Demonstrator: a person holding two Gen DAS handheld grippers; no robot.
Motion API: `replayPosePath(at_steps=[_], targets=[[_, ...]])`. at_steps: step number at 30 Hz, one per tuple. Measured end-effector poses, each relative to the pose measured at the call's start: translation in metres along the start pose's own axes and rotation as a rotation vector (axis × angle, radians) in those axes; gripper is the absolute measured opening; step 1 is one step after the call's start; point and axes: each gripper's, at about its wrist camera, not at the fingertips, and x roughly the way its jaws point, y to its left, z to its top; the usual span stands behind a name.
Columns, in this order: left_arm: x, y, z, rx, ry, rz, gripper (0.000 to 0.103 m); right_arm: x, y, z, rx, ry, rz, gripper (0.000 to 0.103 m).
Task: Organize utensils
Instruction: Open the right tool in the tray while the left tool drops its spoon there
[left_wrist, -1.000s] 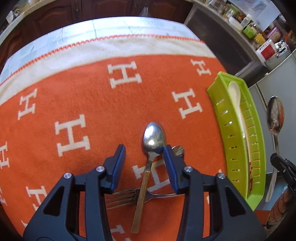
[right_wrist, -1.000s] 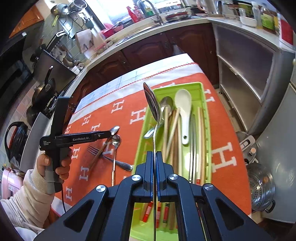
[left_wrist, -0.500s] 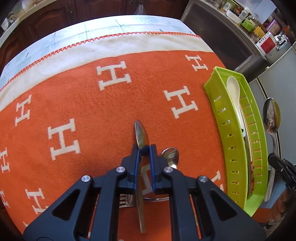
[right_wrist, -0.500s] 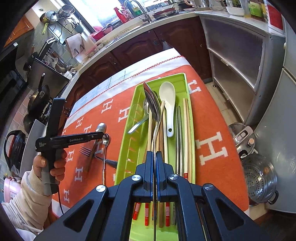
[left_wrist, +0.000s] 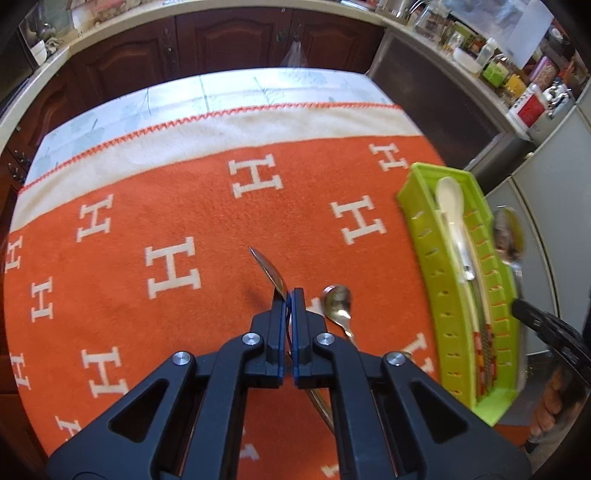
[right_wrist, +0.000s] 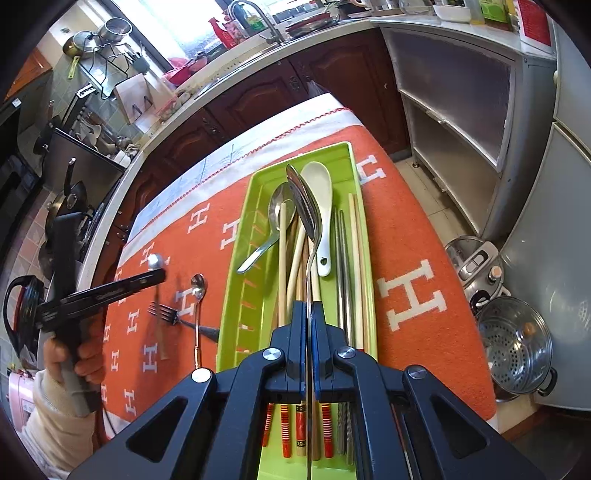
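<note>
An orange cloth (left_wrist: 207, 229) with white H letters covered the table and filled most of the left wrist view. A green tray (right_wrist: 255, 236) lay along the cloth's right side, running up the centre of the right wrist view; it held a white spoon (right_wrist: 319, 195), a steel spoon (right_wrist: 275, 218), wooden and metal chopsticks.

At bottom centre of the right wrist view, the right gripper (right_wrist: 309, 308) was clamped tight on the handle of a big spoon (right_wrist: 304, 210), edge on, with its bowl over the tray's upper half.

At the left of that view, a hand (right_wrist: 75, 363) held the left gripper (left_wrist: 289, 295). Its jaws had just been closing and were pinched on a gold-handled spoon (left_wrist: 271, 271), turned on edge; it seemed lifted off the cloth, though blur made that hard to judge.

On the cloth, left of the tray, a fork (right_wrist: 166, 314) and a small spoon (right_wrist: 198, 286) lay crossed.
</note>
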Motion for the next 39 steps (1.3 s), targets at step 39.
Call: replayPosePath(at_steps=[39], targets=[[0.034,-0.186,0.005,0.316,0.085,-0.083,0.001,0.068,0.001,0.038,0.036,0.007,-0.034,0.026]])
